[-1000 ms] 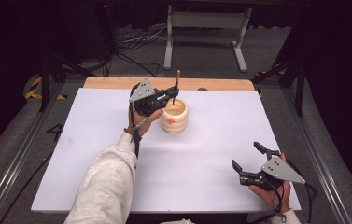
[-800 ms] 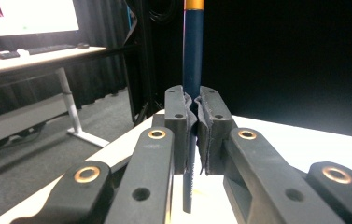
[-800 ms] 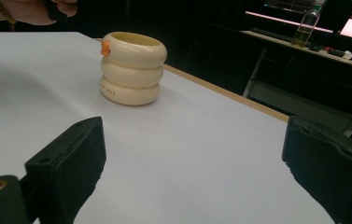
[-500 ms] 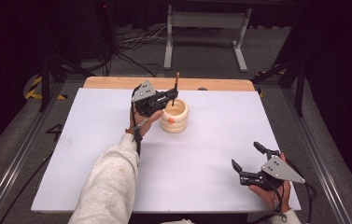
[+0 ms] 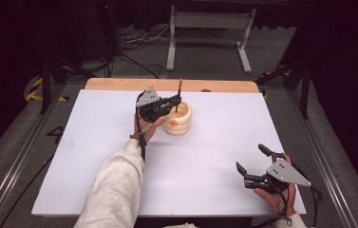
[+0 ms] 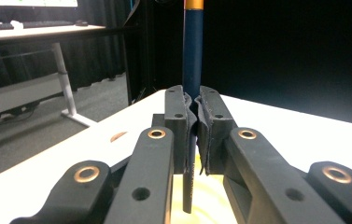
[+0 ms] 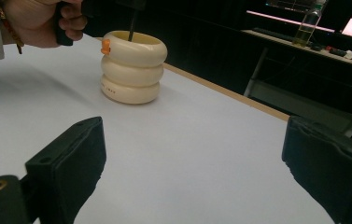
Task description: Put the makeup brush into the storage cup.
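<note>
Matte white table sheet [image 5: 96,156], smooth. Far centre: glossy cream ribbed holder [image 5: 178,121], three stacked rings, small orange tab. Left gripper [image 5: 169,103] clamps a slim dark-blue pen [image 6: 192,60] with an orange band, upright, tip inside the holder. Near right: right gripper [image 5: 250,161] jaws wide apart, nothing between them.

Pen [image 6: 193,56] cut off by the top picture edge in the left gripper view, lower tip sunk out of sight inside the cream holder [image 5: 178,119]. Holder's inside hidden by its rim. Small orange tag [image 7: 105,45] on that rim too small to read.
</note>
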